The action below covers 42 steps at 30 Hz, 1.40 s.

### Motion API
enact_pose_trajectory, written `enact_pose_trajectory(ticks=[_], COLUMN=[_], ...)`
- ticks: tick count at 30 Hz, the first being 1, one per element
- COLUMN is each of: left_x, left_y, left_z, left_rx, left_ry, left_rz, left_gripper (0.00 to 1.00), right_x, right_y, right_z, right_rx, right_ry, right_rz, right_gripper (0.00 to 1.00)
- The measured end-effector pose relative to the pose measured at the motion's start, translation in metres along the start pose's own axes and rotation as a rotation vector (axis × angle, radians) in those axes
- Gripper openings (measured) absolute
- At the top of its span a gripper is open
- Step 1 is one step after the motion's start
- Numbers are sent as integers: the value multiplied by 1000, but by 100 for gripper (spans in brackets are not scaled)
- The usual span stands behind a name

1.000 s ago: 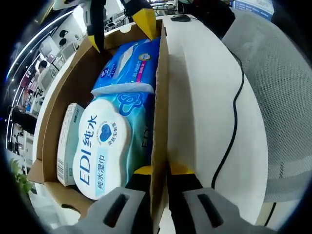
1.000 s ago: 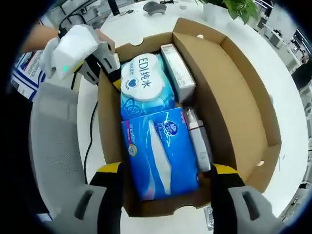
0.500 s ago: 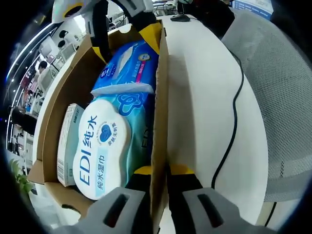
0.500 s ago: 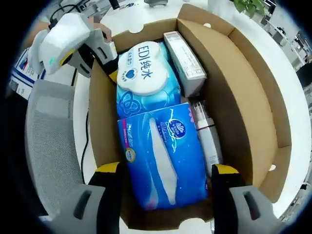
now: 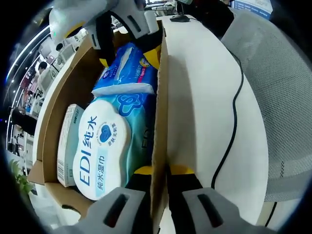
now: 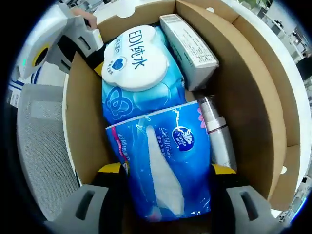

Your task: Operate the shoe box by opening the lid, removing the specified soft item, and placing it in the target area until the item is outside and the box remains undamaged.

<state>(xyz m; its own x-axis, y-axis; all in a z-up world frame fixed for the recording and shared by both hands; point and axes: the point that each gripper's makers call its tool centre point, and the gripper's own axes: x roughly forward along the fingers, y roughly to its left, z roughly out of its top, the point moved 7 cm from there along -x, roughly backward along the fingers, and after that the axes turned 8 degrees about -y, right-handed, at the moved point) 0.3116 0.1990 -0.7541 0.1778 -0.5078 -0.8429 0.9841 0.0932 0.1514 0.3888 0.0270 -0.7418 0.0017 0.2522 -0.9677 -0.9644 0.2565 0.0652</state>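
The right gripper (image 6: 165, 168) straddles the blue tissue pack (image 6: 163, 165) inside the open shoe box (image 6: 243, 83), its yellow-tipped jaws parted on either flank at 9 and 3 o'clock of the pack, which they do not yet appear to squeeze. The pack's long axis runs from 12 to 6 o'clock in the right gripper view, along the jaws, so closing would take it across its narrow width. It is a soft, glossy plastic-wrapped packet, its near end puffed upward, lying at the end of the box next to a wet-wipes pack (image 6: 134, 63) with a white lid. The left gripper (image 5: 158, 170), at the far end, is clamped on the box's side wall (image 5: 160, 97), likely steadying the box for the lift.
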Motion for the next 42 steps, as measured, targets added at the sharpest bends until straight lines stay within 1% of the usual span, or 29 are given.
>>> enact_pose_trajectory(ticks=[3, 9, 13, 21, 26, 31, 35, 37, 42], left_x=[0, 0, -1, 0, 0, 0, 0, 0, 0], left_y=[0, 0, 0, 1, 1, 1, 1, 1, 1], left_z=[0, 0, 0, 0, 0, 0, 0, 0, 0], left_rx=[0, 0, 0, 1, -3, -4, -5, -8, -7], left_ry=[0, 0, -1, -2, -3, -2, -2, -2, -3], left_rz=[1, 3, 2, -1, -1, -2, -1, 2, 1], left_gripper=[3, 3, 3, 3, 3, 3, 3, 3, 3], right_x=[1, 3, 5, 6, 4, 2, -5, -7, -14], right_y=[-1, 0, -2, -1, 0, 1, 0, 0, 1], right_z=[-1, 0, 0, 0, 1, 0, 1, 1, 0], right_rx=[10, 7, 10, 5, -2, -8, -4, -36, -19], right_ry=[8, 35, 56, 67, 77, 59, 36, 12, -23], right_rz=[31, 44, 68, 42, 30, 14, 3, -8, -10], right_gripper=[69, 69, 69, 69, 64, 58, 51, 49, 47])
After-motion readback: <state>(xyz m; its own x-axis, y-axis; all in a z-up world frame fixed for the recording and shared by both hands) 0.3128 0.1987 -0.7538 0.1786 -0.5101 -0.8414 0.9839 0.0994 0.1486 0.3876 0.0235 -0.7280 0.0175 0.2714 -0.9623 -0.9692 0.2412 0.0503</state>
